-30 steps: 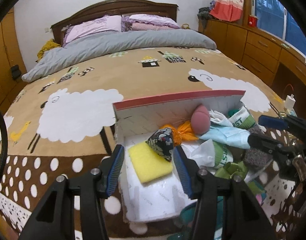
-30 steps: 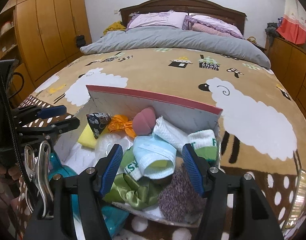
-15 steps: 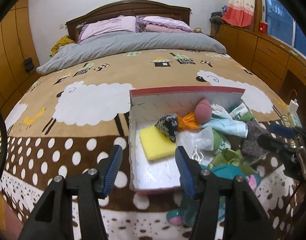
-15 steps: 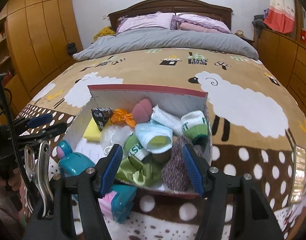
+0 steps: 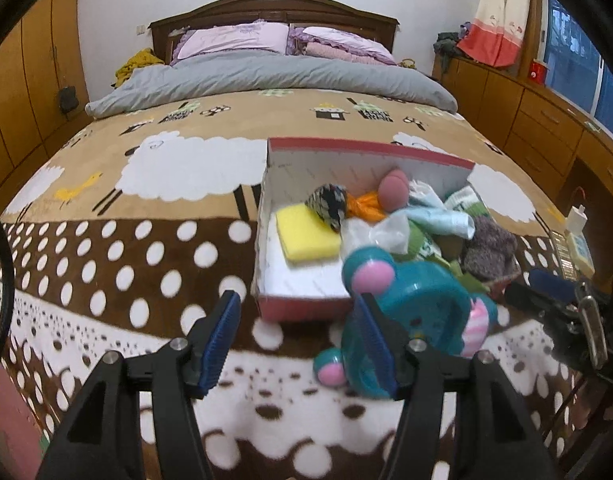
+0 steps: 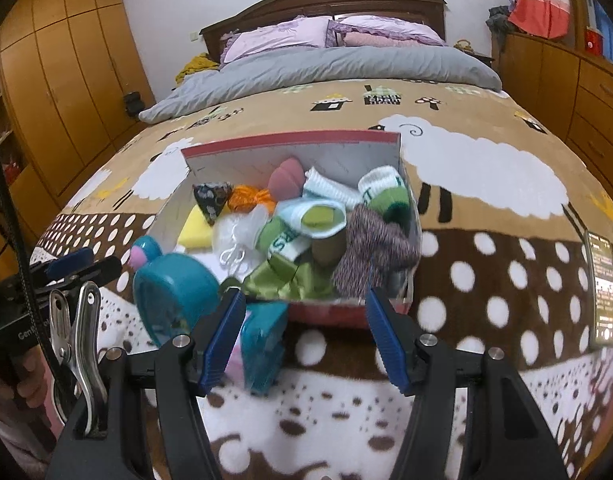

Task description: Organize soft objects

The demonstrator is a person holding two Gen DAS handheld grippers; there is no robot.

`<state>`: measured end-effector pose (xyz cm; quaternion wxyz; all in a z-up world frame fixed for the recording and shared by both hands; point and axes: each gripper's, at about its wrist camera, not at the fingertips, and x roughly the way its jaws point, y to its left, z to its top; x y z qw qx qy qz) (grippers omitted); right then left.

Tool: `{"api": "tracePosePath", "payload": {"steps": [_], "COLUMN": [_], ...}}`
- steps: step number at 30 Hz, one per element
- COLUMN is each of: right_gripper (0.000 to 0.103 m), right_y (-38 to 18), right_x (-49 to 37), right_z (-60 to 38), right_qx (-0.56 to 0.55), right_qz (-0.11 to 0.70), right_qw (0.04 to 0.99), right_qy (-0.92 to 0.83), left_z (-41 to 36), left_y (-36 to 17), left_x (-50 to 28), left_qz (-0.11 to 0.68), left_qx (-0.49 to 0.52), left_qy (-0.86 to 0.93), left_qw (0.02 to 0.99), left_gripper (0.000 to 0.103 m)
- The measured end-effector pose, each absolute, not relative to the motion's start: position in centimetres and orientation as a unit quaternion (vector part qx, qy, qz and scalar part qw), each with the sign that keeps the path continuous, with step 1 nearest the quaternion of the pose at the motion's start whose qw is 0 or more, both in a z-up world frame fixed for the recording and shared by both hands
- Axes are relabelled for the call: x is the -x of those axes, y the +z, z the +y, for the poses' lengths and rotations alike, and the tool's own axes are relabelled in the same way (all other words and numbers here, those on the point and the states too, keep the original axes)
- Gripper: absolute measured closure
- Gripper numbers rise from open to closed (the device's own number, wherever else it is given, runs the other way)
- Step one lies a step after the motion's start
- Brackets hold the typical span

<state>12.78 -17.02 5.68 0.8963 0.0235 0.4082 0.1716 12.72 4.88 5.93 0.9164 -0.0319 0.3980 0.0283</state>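
A patterned blanket [image 5: 106,264] with sheep and white dots is spread over the bed, and a red-rimmed open box [image 5: 370,148] is set on it. At the left of the box floor, a yellow sponge [image 5: 306,236] is laid flat. Just beside it, toward the back wall, a dark patterned pouch [image 5: 326,204] is seen, followed by an orange cloth [image 5: 364,210] and a pink rounded item [image 5: 393,190]. Further right, a white plastic bag [image 6: 242,232] is noted, then a light blue rolled sock [image 6: 314,218], a green and white sock [image 6: 382,192] and a mottled purple knit piece [image 6: 370,256] against the right wall. Crumpled green fabric [image 6: 286,280] is recorded at the near edge of the box.

A teal plastic toy [image 5: 418,312] with pink knobs is found outside the box, resting on the blanket against its near side.

The left gripper [image 5: 298,344] is held low over the blanket in front of the box, its jaws spread wide with nothing between them; its right finger is seen overlapping the toy, though contact cannot be confirmed. The right gripper [image 6: 304,340] is held before the right half of the box, likewise spread wide and carrying nothing. A phone [image 6: 602,288] is observed lying on the blanket at far right.
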Motion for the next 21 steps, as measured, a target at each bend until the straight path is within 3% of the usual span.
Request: {"api": "tracePosePath", "payload": {"steps": [21], "right_gripper": [0.039], "right_y": [3.4], "right_x": [-7.2], "right_z": [-16.6], "right_qx": [-0.04], "right_qz": [0.414], "right_qw": [0.897], "right_qy": [0.149], "left_z": [2.2], "left_y": [2.3], "left_x": [-8.7], "left_qz": [0.431], "left_qx": [0.056], "left_qy": [0.007], "left_qw": [0.9], "left_gripper": [0.04]}}
